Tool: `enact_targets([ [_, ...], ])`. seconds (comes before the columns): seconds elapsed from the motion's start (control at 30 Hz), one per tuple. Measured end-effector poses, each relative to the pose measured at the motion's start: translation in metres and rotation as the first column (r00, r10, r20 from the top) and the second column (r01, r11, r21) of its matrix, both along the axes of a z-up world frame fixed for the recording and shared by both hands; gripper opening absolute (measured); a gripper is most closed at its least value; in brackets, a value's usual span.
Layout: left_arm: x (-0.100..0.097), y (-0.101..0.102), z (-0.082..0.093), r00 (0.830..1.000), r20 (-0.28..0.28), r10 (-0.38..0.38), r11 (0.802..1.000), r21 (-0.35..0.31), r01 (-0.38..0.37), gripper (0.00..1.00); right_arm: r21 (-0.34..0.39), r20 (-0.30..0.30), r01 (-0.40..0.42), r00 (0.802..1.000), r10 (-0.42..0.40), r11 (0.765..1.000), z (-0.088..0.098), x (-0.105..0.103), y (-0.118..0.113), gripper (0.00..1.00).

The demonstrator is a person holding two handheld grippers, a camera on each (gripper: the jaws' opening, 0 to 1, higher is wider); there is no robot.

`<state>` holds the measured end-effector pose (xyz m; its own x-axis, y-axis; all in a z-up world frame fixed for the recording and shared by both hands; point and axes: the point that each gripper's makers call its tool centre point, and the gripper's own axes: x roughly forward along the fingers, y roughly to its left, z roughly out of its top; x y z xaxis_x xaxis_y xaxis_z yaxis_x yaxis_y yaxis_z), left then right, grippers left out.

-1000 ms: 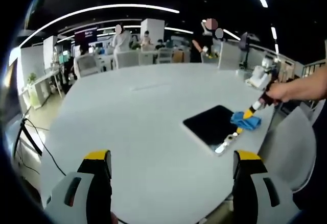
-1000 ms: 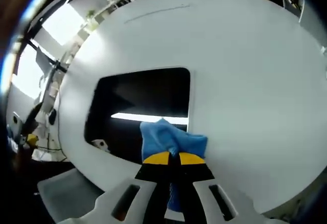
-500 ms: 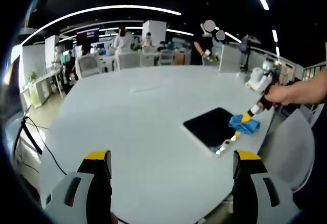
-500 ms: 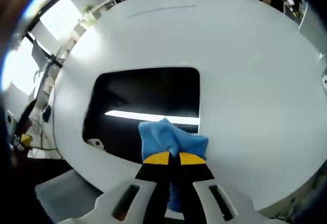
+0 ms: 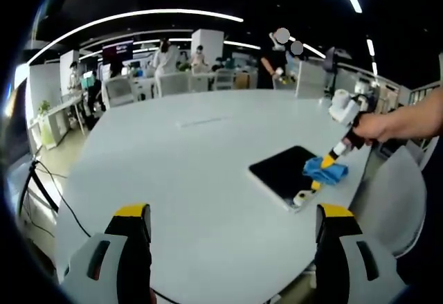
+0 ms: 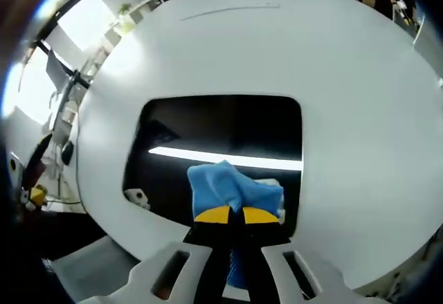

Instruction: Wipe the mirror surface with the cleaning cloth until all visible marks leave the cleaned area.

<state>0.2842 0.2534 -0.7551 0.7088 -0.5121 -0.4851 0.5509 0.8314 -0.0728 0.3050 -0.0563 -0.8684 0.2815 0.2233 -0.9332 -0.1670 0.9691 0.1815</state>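
Observation:
A dark rectangular mirror (image 6: 221, 131) lies flat on the white table (image 6: 346, 89), reflecting a bright ceiling light strip. My right gripper (image 6: 229, 215) is shut on a blue cleaning cloth (image 6: 232, 188), which rests on the mirror near its close edge. In the left gripper view the mirror (image 5: 284, 169) sits near the table's right edge, with the blue cloth (image 5: 324, 172) on its right part under the right gripper (image 5: 325, 163), held by a person's hand (image 5: 370, 127). My left gripper (image 5: 232, 215) stands open above the table (image 5: 180, 172), far from the mirror, with nothing between its jaws.
A small white clip-like piece (image 6: 134, 195) sits at the mirror's corner, also seen as a small white piece (image 5: 302, 197). A grey chair (image 5: 391, 197) stands by the table's right edge. Desks, chairs and several people fill the room beyond the table.
The right gripper has slid the cloth further onto the mirror, away from its side edge. The left gripper has stayed put.

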Motion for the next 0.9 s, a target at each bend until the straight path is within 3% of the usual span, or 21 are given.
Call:
enact_targets([
  [0.9,0.005,0.016,-0.005,1.0,-0.011,0.012,1.0,0.017,-0.011,1.0,0.042,-0.015,-0.055,0.998,0.055,0.998,0.0,0.011,0.057,0.0],
])
